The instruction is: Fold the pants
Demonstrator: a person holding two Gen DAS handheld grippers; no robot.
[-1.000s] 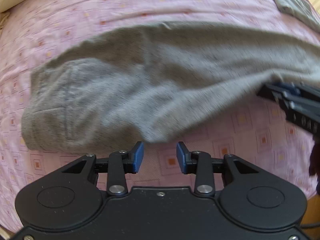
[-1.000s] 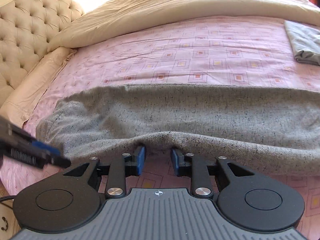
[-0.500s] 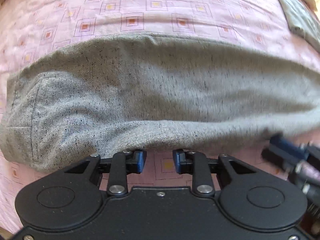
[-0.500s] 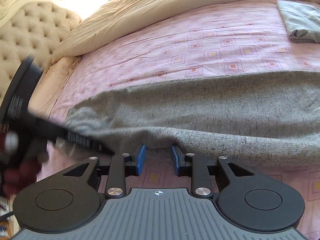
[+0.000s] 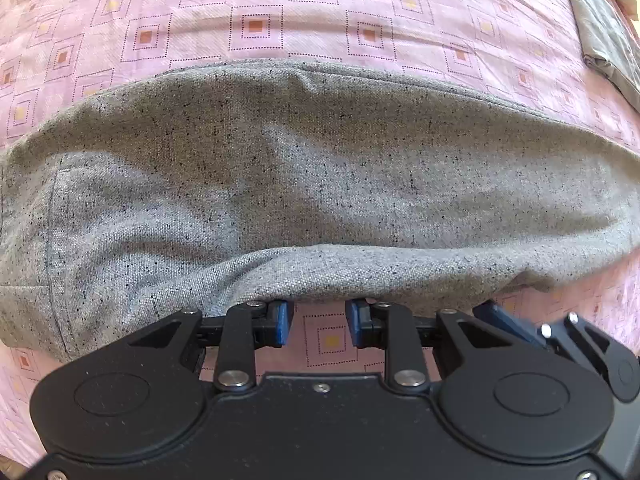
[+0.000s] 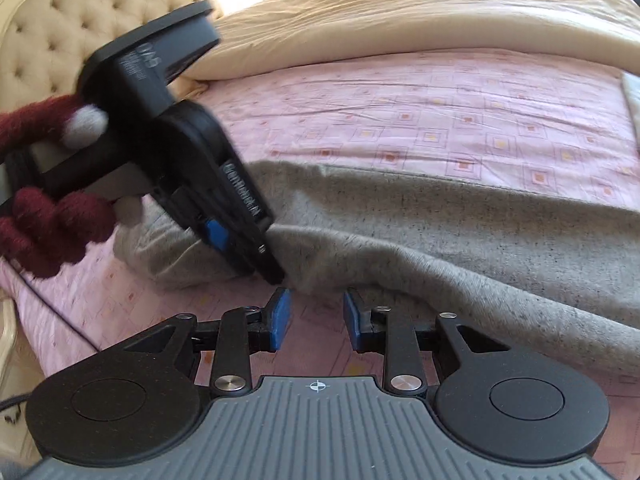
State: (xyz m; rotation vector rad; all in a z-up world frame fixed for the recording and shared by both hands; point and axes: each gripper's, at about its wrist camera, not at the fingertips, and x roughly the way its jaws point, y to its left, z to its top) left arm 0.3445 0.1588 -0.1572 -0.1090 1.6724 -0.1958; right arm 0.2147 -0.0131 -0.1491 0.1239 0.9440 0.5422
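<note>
I see the grey pants (image 5: 320, 184) lying flat across the middle of the frame on the pink patterned bed (image 5: 280, 12). My left gripper (image 5: 318, 318) sits at their near hem, jaws apart and empty. My right gripper (image 6: 316, 312) is likewise parted, holding nothing, just below the hem.

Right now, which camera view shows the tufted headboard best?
The right wrist view. The cream tufted headboard fills its upper left corner, behind the left hand-held gripper and beside the beige duvet. The left wrist view shows none of it, only the grey pants on the pink sheet.
</note>
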